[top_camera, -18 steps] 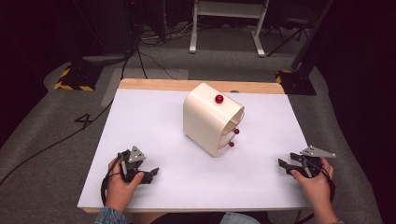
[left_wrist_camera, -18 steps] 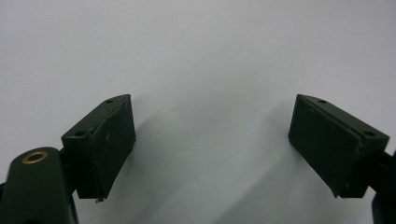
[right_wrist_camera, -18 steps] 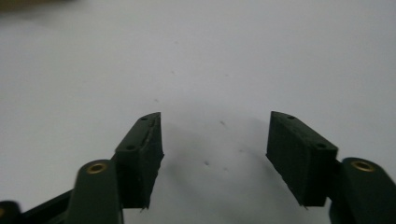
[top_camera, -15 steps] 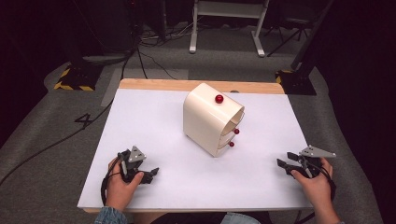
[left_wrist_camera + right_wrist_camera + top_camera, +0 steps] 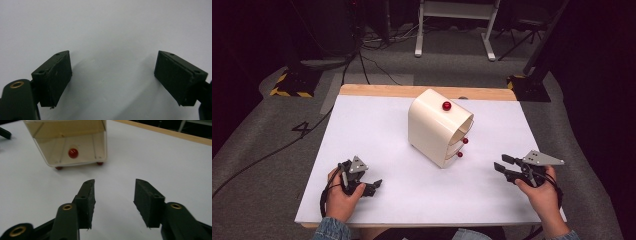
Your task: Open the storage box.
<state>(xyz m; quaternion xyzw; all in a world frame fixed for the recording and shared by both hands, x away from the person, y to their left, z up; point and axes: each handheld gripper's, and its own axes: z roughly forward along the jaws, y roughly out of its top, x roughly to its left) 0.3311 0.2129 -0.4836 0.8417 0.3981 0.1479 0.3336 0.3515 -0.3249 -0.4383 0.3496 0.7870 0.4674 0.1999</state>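
Observation:
A cream cabinet with rounded edges stands in the middle of the white table. It has a red knob on top and two more red knobs on the front that faces right. My left gripper rests low at the near left, its jaws open over bare tabletop. At the near right, my right gripper points toward the cabinet with its jaws apart and nothing between them. A red knob shows on the face turned to it.
The table's wooden far edge runs behind the cabinet. Beyond it lie grey carpet, cables and the legs of a white stand. White tabletop stretches between each gripper and the cabinet.

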